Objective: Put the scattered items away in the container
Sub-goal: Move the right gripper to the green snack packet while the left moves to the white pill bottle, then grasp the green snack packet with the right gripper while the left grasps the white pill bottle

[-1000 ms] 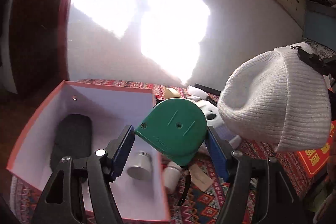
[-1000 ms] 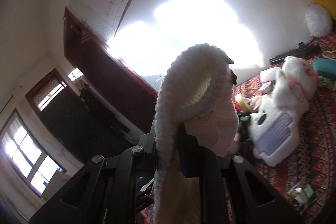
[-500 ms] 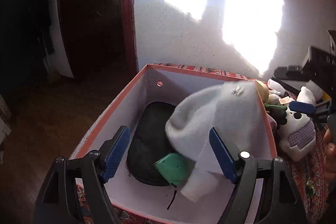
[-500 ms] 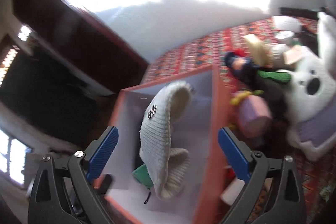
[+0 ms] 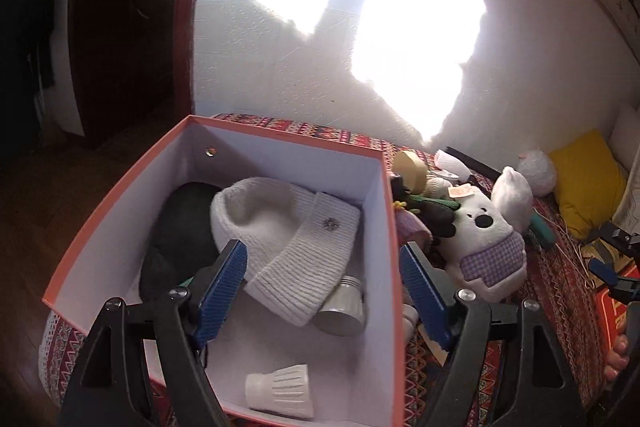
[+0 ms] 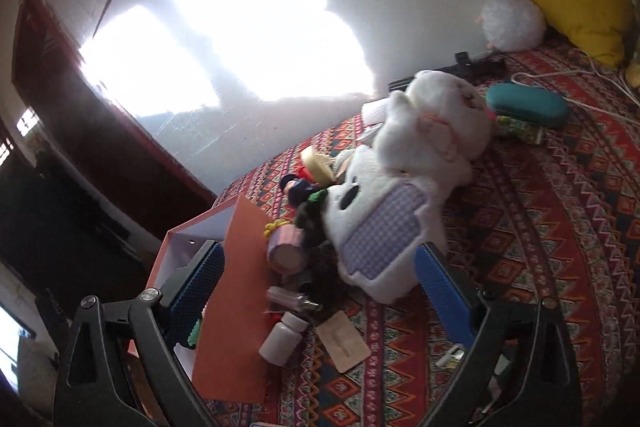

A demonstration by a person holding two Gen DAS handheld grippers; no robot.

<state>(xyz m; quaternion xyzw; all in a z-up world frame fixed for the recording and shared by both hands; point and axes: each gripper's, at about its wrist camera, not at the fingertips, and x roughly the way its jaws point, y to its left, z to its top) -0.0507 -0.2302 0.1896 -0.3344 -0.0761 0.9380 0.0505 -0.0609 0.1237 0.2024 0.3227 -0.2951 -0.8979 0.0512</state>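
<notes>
Both claws, left claw [image 5: 322,293] and right claw [image 6: 318,293], gape released beside the box's [image 5: 394,227] orange rim.

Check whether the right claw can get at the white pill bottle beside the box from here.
Probably yes: the right claw is open and empty, and the white pill bottle lies exposed on the cloth just below it, beside the box wall.

White ribbed beanie [image 5: 288,243], orange box [image 5: 394,227]
</notes>
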